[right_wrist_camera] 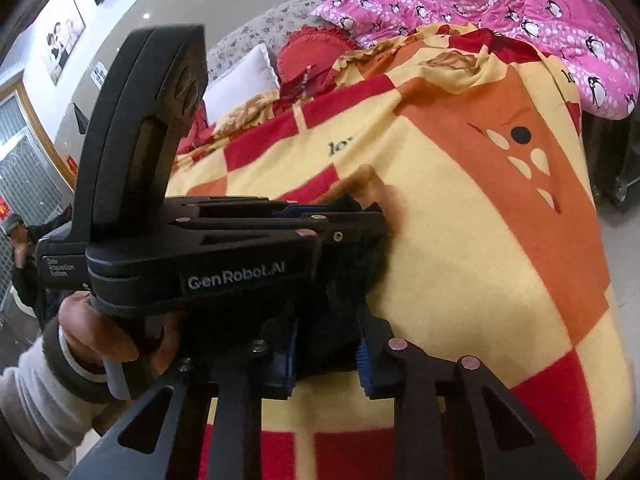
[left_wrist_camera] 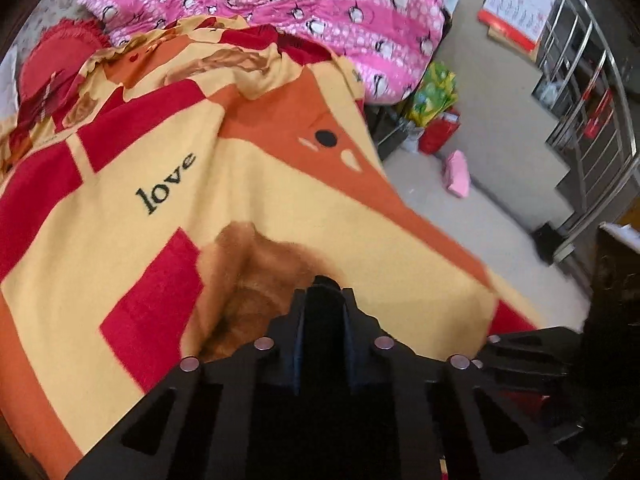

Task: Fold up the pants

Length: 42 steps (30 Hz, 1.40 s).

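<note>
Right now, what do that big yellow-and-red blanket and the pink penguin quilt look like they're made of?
The yellow-and-red blanket looks like a soft, matte fleece or brushed knit: its printed edges are fuzzy and it shows no sheen. The pink penguin quilt looks like printed woven cloth over padding, perhaps cotton or polyester: it puffs into stitched, slightly glossy folds. Neither fibre can be told for sure.

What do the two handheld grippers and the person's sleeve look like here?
Both are matte black plastic. The left gripper carries white "GenRobot.AI" lettering and small round metal discs on its arms. The right gripper has blue ribbed pads and similar discs. The left hand wears a pale grey fleecy sleeve with a darker cuff.
</note>
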{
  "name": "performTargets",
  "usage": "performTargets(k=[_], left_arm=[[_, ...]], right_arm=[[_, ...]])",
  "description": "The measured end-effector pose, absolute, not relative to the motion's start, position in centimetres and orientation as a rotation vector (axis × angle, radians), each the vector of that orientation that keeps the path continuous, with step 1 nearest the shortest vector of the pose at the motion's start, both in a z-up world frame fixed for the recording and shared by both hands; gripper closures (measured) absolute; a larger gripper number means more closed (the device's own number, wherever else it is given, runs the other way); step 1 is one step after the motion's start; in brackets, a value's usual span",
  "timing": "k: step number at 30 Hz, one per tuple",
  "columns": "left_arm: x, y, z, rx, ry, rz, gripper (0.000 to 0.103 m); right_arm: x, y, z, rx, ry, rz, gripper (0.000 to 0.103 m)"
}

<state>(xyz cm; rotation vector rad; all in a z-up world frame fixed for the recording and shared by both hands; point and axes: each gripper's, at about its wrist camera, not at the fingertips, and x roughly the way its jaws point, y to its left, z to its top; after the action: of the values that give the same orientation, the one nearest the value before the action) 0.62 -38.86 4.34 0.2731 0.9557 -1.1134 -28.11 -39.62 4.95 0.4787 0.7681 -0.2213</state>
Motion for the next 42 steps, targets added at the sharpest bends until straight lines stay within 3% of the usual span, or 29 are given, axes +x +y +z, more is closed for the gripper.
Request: performTargets(k=[6,12,18,23,26,27,30,32,36,41,42], left_arm=[[0.5,-33.9,9.4,0.165,0.862,-1.128,0.092],[0.1,-23.8,13.0,0.058,0.781,-1.033,0.093],[-0.7,-13.0,9.9,-0.011,0.835,-0.821,0.093],[-0.3,-7.2,4.9,-0.142,0.964,-0.668,0.093],[-0.7,-5.0,4.1,-0.191,0.985,-0.612,0.089],[-0.7,-4.8,4.0,-0.201,0.983,-0.602,0.084],[-1.9,-4.9,4.7,-0.243,0.956,-0.621,0.060],[-2.6,-5.3,5.2,-0.250,0.940,-0.638,0.051],[-3.3,-6.9,3.7,-0.218,0.970,-0.658,0.041],[-2.5,-9.5,2.6,-0.176,0.978,-0.604,0.043],[-2.4,-10.0,2.7,-0.174,0.976,-0.598,0.051]], right_arm=[[-27.4,-36.8,9.2,0.426,0.699,-0.144,0.083],[-24.4,-31.1,13.0,0.333,0.655,0.012,0.083],[-19.5,-22.4,11.4,0.242,0.746,0.219,0.083],[-15.2,-17.6,5.3,0.261,0.913,0.346,0.083],[-14.2,-16.8,2.9,0.291,1.002,0.361,0.081],[-14.7,-17.3,3.5,0.328,1.001,0.372,0.078],[-17.0,-19.2,6.5,0.346,0.913,0.369,0.043],[-18.6,-21.3,8.9,0.312,0.834,0.283,0.037],[-18.4,-25.0,8.9,0.279,0.828,0.078,0.040],[-17.1,-27.2,5.6,0.292,0.895,-0.018,0.049],[-17.1,-27.4,5.4,0.299,0.893,-0.020,0.049]])
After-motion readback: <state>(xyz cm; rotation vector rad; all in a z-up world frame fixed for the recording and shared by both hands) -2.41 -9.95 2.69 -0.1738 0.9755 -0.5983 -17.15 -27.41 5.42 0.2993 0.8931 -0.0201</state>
